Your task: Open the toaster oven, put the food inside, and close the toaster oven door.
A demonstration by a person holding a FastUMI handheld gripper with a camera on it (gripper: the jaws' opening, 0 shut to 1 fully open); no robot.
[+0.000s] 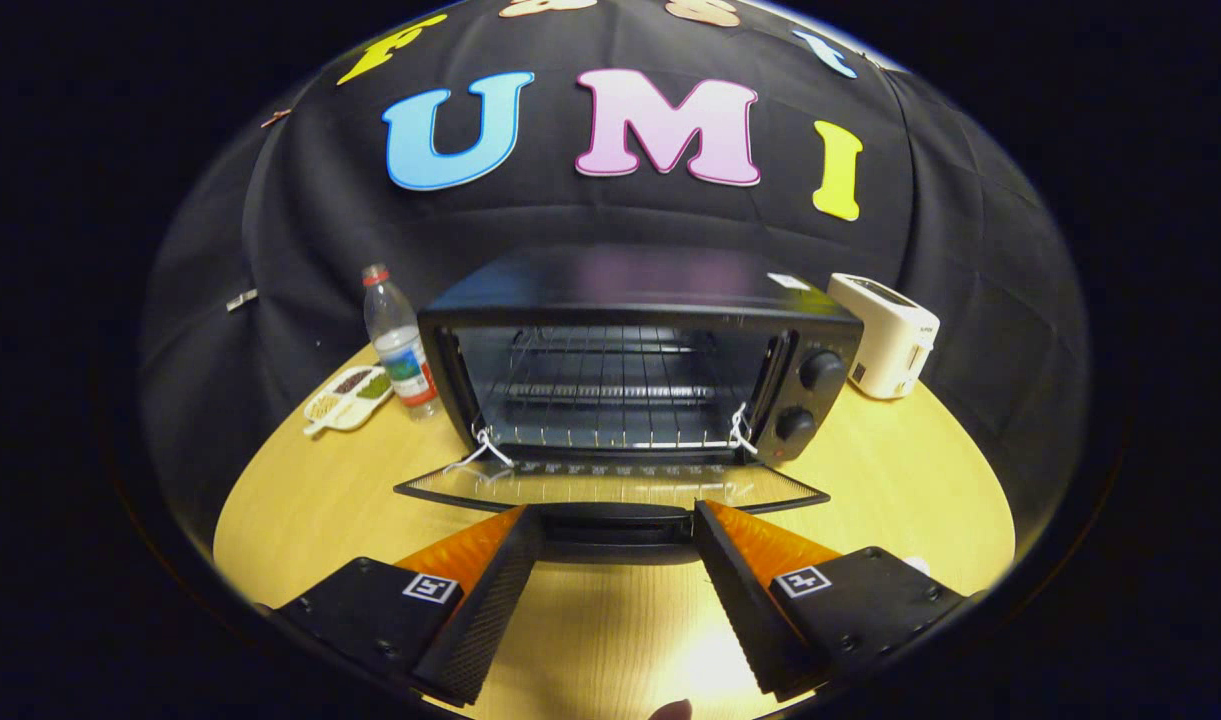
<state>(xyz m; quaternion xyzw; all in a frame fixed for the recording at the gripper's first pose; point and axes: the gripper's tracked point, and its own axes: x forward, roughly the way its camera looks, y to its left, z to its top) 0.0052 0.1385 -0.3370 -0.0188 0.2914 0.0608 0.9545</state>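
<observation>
We hold the claw (615,520) wide open and empty, the oven's (630,360) dropped door (610,487) lying crosswise just ahead.

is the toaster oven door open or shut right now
Open. The toaster oven door lies folded down flat in front of it, baring the wire rack. The tool is open, its fingers flanking the door handle.

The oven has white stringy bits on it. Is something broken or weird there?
Nothing looks broken. White cords are tied at both front corners of the toaster oven, by the rack, which is unusual. The door lies flat open. The claw is open, fingertips at the door's handle, holding nothing.
</observation>
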